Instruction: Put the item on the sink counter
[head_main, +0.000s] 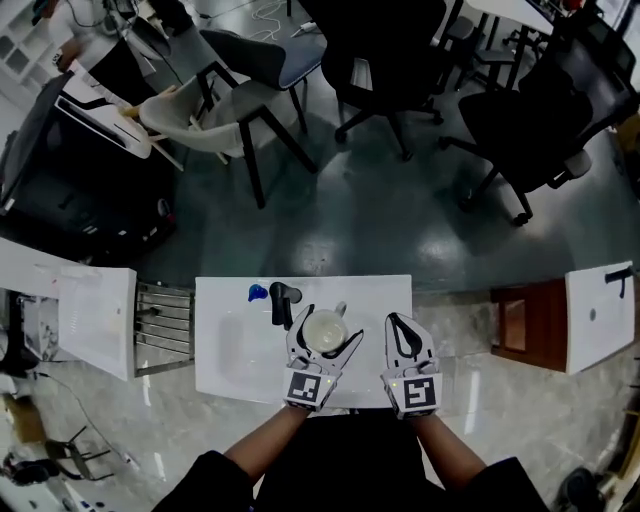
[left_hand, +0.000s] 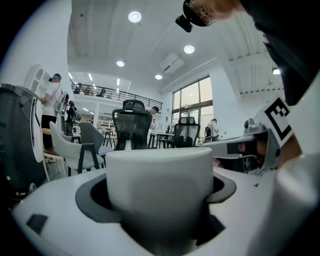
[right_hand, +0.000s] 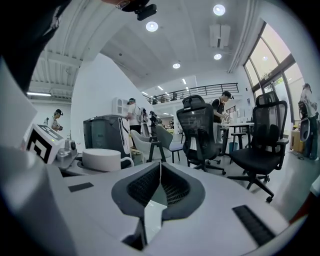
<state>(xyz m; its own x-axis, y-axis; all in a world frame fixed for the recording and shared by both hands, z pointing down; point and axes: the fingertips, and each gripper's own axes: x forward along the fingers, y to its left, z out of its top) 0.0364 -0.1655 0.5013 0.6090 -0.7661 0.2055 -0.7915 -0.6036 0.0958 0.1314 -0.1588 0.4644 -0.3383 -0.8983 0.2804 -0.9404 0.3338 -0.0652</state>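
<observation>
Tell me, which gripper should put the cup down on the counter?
Left. The left gripper has its jaws shut on the white cup, over the sink counter. The right gripper is shut and empty.

Bright ceiling spotlights, window daylight, fisheye-warped dark edges, blurred foreground

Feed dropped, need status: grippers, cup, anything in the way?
Left gripper shut on white cup. Right gripper shut, empty. Cup over sink counter, contact unclear. Black faucet, blue item close by.
</observation>
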